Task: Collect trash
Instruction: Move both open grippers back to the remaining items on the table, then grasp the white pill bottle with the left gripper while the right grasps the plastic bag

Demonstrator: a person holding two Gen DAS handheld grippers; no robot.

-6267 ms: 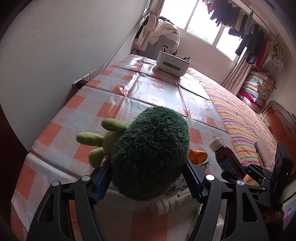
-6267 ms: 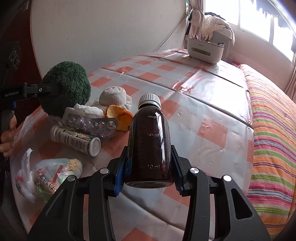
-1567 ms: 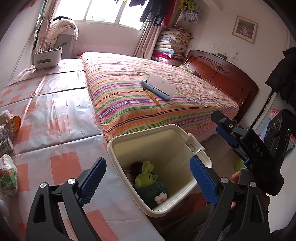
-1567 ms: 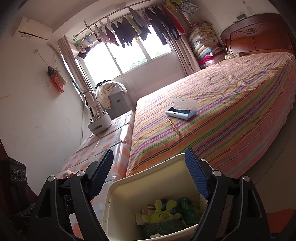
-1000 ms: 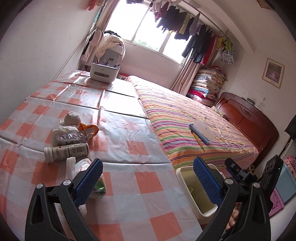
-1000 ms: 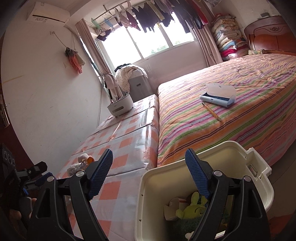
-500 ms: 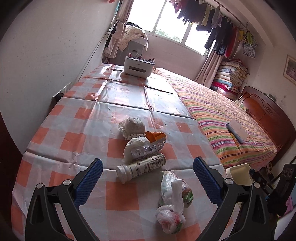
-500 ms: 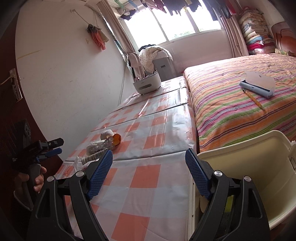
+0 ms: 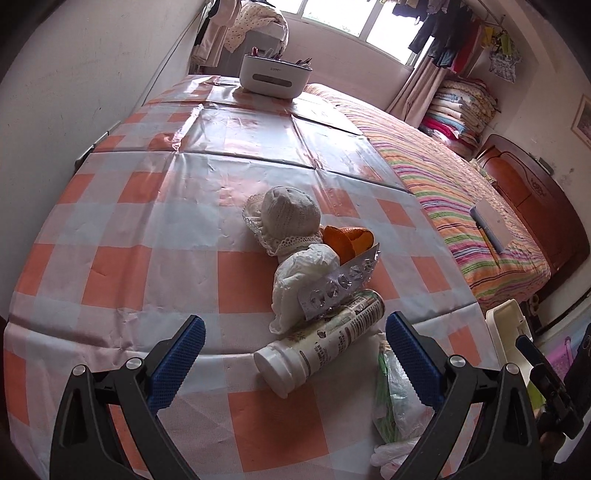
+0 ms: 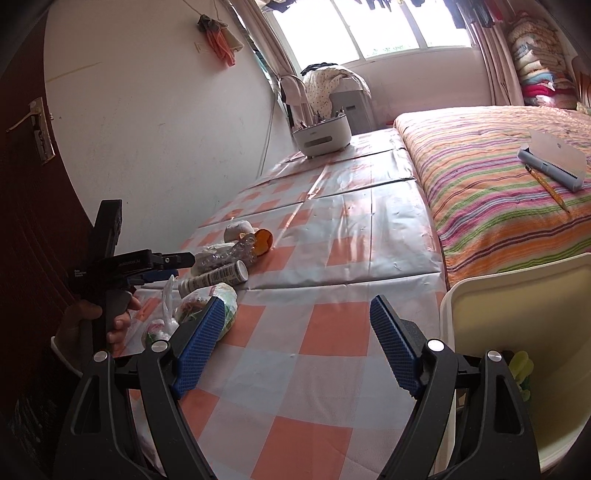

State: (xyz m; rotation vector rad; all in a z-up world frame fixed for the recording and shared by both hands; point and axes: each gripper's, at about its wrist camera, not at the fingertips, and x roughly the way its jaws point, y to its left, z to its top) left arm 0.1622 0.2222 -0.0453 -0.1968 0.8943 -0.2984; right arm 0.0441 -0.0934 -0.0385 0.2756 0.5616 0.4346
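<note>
Above the trash pile (image 9: 325, 280), left hand-held gripper (image 9: 295, 347), tilted down, agape.

Daylight from blown-out window (image 10: 373, 33), glare on glossy tablecloth (image 9: 258, 133), sharp focus, dark curved fisheye corners

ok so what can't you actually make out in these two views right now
- Bin: right wrist view shows only part; the picture's edge and the right gripper cut off most of its contents.
- Plastic bag: left wrist view, partly behind a finger of the left gripper; contents unclear.
- White bottle: label print too small to read.
</note>
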